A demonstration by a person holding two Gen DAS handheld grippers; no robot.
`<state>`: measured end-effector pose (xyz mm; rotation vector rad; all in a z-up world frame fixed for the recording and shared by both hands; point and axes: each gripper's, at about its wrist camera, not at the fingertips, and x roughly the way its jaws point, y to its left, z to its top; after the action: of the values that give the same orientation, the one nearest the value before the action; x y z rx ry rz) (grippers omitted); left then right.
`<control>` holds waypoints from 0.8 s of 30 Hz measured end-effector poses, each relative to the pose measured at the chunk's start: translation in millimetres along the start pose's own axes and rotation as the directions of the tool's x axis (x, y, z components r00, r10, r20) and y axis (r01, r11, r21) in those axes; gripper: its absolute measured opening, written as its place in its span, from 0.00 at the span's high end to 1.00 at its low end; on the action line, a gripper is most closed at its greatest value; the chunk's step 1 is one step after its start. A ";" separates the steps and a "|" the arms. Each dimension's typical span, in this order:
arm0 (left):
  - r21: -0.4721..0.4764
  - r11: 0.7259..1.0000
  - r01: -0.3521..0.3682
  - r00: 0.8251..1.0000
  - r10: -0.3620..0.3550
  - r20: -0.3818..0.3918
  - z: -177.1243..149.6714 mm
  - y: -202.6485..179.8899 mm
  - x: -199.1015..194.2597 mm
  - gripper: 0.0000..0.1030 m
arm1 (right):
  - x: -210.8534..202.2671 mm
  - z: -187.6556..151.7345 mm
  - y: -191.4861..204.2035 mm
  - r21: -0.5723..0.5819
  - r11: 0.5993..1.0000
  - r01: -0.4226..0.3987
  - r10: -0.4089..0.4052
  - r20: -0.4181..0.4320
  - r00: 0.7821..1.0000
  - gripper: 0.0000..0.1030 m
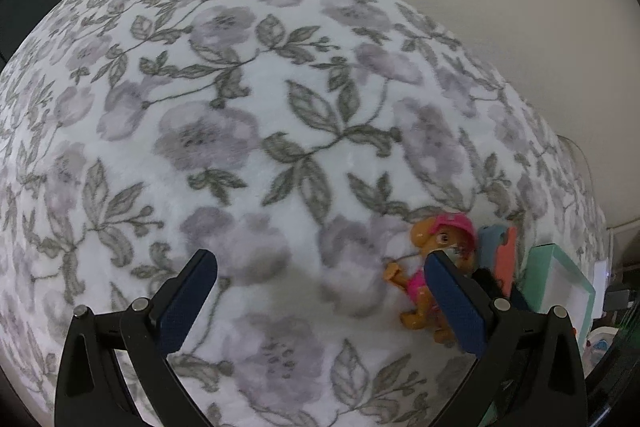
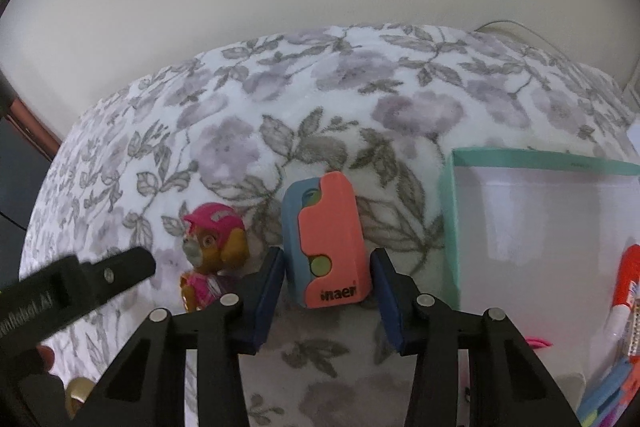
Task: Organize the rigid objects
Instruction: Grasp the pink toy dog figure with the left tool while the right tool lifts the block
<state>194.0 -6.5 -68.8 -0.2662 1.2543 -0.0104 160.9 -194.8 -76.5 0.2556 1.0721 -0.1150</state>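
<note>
A toy dog (image 1: 430,267) with a pink cap stands on the floral blanket (image 1: 240,107); it also shows in the right wrist view (image 2: 212,255). My left gripper (image 1: 320,303) is open and empty, its right finger (image 1: 456,303) just in front of the dog. A coral and blue block (image 2: 326,243) stands upright on the blanket (image 2: 320,99). My right gripper (image 2: 326,291) is open with a finger close on each side of the block, which also shows in the left wrist view (image 1: 500,255).
A white box with a mint green rim (image 2: 448,219) lies to the right of the block, holding a red and white tube (image 2: 624,287) and other small items. The same box (image 1: 560,283) shows at the right of the left wrist view. A pale wall stands behind.
</note>
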 end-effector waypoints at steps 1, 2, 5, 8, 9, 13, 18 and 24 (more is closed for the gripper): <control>0.011 1.000 0.010 1.000 -0.010 0.005 -1.0 -3.4 0.1 0.00 | -1.7 -1.4 -1.2 0.003 1.000 0.002 -0.002 0.004 1.000 0.54; 0.021 1.000 0.017 1.000 -0.018 0.009 -1.9 -6.1 0.2 0.00 | -3.4 -2.3 -2.8 0.006 1.000 0.000 0.000 0.006 1.000 0.54; 0.037 0.998 0.042 0.999 -0.043 0.015 -4.2 -13.4 1.2 0.00 | -8.0 -3.4 -10.3 0.036 0.999 -0.023 0.023 0.006 1.000 0.55; 0.040 0.998 0.052 0.998 -0.053 0.023 -4.3 -17.2 1.7 0.00 | -12.2 -3.7 -13.1 0.032 0.999 -0.034 0.034 0.015 0.999 0.55; 0.044 0.998 0.048 0.998 -0.049 0.025 -3.9 -18.6 2.1 0.00 | -13.9 -3.4 -12.5 0.020 0.999 -0.026 0.025 0.021 0.999 0.55; 0.063 0.997 0.040 0.999 -0.042 0.026 -6.8 -20.0 3.4 0.00 | -20.2 -0.4 -13.1 0.008 1.000 -0.023 0.023 0.033 0.999 0.55; 0.052 0.998 0.047 0.999 -0.048 0.021 -7.8 -20.1 9.1 0.00 | -30.0 4.0 -20.8 0.031 0.999 -0.033 0.031 0.054 0.998 0.56; 0.049 0.997 0.058 0.998 -0.059 0.025 -7.6 -20.6 8.3 0.00 | -39.0 6.8 -23.3 0.025 0.999 -0.035 0.033 0.070 0.997 0.56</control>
<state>192.3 -29.2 -74.6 -0.2606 1.2180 -0.0872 143.1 -220.2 -42.7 0.2910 0.9977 -0.1064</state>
